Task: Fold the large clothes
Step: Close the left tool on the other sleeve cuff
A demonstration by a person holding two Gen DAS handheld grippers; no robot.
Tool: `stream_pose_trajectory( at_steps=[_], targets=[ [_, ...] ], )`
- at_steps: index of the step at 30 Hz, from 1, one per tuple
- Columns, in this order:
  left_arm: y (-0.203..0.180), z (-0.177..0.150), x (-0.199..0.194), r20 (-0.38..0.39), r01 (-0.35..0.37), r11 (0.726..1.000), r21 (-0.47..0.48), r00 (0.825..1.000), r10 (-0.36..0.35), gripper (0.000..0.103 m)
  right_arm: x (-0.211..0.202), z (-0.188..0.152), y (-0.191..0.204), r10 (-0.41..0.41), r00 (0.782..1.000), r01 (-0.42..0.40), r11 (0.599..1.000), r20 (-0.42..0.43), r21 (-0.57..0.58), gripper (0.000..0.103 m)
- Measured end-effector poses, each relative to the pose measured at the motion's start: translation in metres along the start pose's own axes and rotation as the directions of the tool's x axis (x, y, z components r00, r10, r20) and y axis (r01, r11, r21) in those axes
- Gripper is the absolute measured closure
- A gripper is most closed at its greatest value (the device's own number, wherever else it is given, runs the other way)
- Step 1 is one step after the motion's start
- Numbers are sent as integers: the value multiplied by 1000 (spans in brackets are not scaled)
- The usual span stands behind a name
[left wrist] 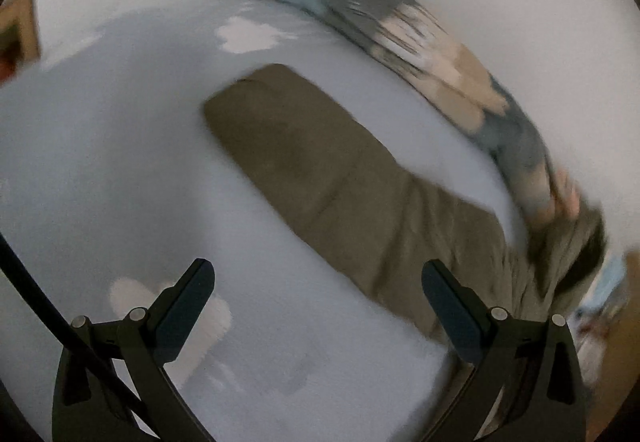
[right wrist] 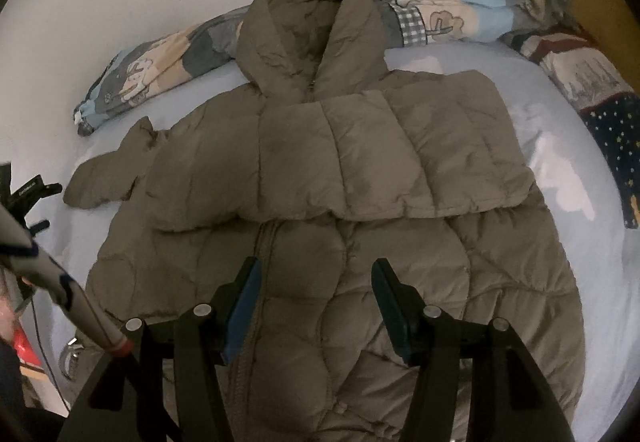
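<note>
Right claw [right wrist: 316,306]: jaws stand part open with nothing pinched between them, hanging over the lower front of the jacket [right wrist: 320,178], just beside its zip.
Left claw [left wrist: 318,306]: jaws wide and empty, over the bare sheet [left wrist: 100,162]; its view is smeared, so fine detail there cannot be told.
Jacket: an olive padded coat with a hood, lying face up on the bed. One sleeve [right wrist: 440,146] is folded across the chest; the other sleeve [left wrist: 304,146] sticks out sideways over the sheet toward the left claw.
Stage, as I judge it: one sleeve in, the other not yet folded.
Risk, slipping: the puffy shell is slick and springy, so a shallow pinch on the loose sleeve would likely let go mid-carry.
Risk, undoing: dragging the second sleeve over could shove the folded one off the chest.
Risk, bulk: trapped air may make folds pop open again.
Around: a patchwork quilt [right wrist: 440,10] bunched along the wall behind the hood, and a starry blanket [right wrist: 608,130] at the far side.
In the way: the quilt touches the hood; elsewhere the sheet gives room.
</note>
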State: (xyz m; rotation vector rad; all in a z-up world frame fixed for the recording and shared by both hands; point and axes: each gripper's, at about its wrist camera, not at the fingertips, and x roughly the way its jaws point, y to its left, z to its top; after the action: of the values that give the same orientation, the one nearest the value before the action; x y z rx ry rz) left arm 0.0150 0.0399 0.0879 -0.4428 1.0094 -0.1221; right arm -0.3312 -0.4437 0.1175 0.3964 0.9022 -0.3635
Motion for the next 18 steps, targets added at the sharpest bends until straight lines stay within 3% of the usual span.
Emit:
stream_pose_trajectory(
  at_steps=[4, 6, 8, 14, 18],
  targets=[
    [40, 22, 11, 5, 31, 993, -117, 1000, -30, 3, 0, 2, -1, 17, 1000, -17, 1000, -1, 1, 42],
    [55, 29, 21, 4, 67, 984, -168, 998, -67, 9, 0, 1, 0, 21, 1000, -22, 1000, -5, -12, 42],
    [63, 34, 31, -5, 91, 974, -209, 996, -94, 22, 2, 0, 2, 24, 1000, -24, 1000, -9, -19, 42],
    [78, 52, 62, 20, 154, 940, -304, 988, -156, 24, 9, 0, 6, 11, 1000, -11, 999, -8, -44, 42],
    [84, 64, 76, 88, 221, 906, -362, 975, -203, 24, 13, 0, 6, 2, 1000, -2, 999, -5, -49, 42]
  ],
)
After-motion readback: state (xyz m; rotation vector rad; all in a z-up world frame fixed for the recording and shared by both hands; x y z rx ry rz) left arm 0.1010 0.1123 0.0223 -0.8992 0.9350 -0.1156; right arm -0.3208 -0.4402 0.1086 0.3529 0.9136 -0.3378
